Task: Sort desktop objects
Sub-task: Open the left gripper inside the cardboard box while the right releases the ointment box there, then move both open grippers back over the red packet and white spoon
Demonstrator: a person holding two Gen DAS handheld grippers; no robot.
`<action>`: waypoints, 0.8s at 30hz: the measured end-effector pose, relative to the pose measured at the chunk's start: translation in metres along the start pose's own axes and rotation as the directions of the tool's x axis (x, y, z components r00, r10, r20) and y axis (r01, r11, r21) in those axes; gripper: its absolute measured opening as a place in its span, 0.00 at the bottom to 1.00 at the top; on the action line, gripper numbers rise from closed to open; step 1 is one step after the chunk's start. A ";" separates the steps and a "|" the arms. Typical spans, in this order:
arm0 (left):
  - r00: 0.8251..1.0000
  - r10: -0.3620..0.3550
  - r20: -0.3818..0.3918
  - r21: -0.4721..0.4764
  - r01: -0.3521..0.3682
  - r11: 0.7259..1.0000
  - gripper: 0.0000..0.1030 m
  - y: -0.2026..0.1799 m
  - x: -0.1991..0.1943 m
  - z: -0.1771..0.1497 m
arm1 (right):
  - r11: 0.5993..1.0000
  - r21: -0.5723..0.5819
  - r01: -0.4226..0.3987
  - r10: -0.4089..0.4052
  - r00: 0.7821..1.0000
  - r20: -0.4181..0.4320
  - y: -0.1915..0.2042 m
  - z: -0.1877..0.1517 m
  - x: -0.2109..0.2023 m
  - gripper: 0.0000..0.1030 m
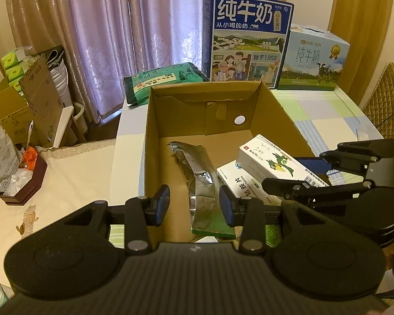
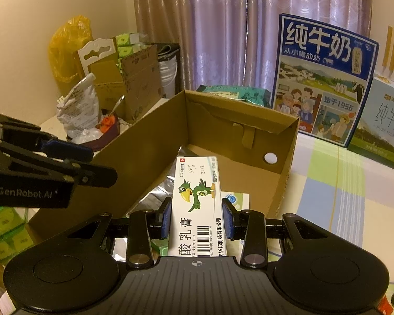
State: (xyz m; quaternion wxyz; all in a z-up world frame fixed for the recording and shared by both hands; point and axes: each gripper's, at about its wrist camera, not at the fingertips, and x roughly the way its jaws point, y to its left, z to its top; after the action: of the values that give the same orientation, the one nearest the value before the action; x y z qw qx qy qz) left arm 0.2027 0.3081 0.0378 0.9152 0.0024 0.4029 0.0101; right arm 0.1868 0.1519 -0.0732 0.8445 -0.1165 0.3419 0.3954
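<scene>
My right gripper (image 2: 196,218) clamps the white parrot-printed medicine box (image 2: 197,204) between both pads, holding it over the open cardboard box (image 2: 289,155) ahead. My left gripper (image 1: 194,204), to its left, stands wide and empty above the crumpled foil pouch (image 1: 199,181); a second white carton (image 1: 239,183) lies under the held one, inside the cardboard box

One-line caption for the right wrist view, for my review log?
Right tongs grip a white medicine carton with a green cartoon bird over the open brown cardboard box.
</scene>
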 end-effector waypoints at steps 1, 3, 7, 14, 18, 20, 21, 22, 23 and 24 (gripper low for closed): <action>1.000 0.001 -0.001 0.002 -0.001 1.000 0.35 0.000 0.000 -0.001 | 1.000 0.002 -0.005 0.005 1.000 0.002 0.000 0.001 0.000 0.35; 1.000 0.003 -0.004 0.002 -0.003 1.000 0.35 0.001 0.000 -0.002 | 1.000 0.000 -0.023 0.023 1.000 0.015 0.001 0.002 -0.001 0.38; 1.000 0.003 -0.008 0.006 -0.003 1.000 0.35 0.001 0.001 -0.004 | 1.000 0.006 -0.016 0.016 0.999 0.028 0.001 0.004 -0.003 0.46; 1.000 0.007 -0.008 0.008 -0.007 1.000 0.35 0.000 -0.001 -0.006 | 1.000 0.026 0.004 -0.005 0.999 0.036 -0.006 0.001 -0.008 0.50; 1.000 0.013 -0.002 0.008 -0.013 1.000 0.40 -0.001 -0.007 -0.007 | 0.999 0.041 0.008 -0.010 0.999 0.053 -0.012 -0.002 -0.018 0.62; 1.000 0.019 0.003 0.013 -0.019 1.000 0.45 -0.004 -0.012 -0.008 | 0.999 0.049 0.007 -0.011 0.998 0.069 -0.016 -0.004 -0.028 0.69; 1.000 0.022 0.007 0.016 -0.022 1.000 0.49 -0.006 -0.015 -0.008 | 0.999 0.050 0.011 -0.015 0.997 0.077 -0.017 -0.006 -0.034 0.73; 1.000 0.024 0.010 0.020 -0.025 0.999 0.50 -0.007 -0.018 -0.009 | 0.999 0.052 0.015 -0.020 0.996 0.085 -0.019 -0.008 -0.040 0.76; 1.000 0.027 0.015 0.025 -0.027 0.999 0.52 -0.010 -0.022 -0.009 | 0.998 0.054 0.019 -0.024 0.995 0.092 -0.021 -0.010 -0.045 0.78; 0.999 0.028 0.018 0.029 -0.029 0.999 0.54 -0.012 -0.025 -0.009 | 0.998 0.058 0.023 -0.029 0.995 0.099 -0.023 -0.013 -0.051 0.82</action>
State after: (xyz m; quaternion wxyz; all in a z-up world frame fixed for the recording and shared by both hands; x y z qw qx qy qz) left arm 0.1792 0.2953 0.0496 0.9183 0.0218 0.3950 0.0170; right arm 0.1749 0.1010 -0.0502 0.8685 -0.0772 0.3087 0.3800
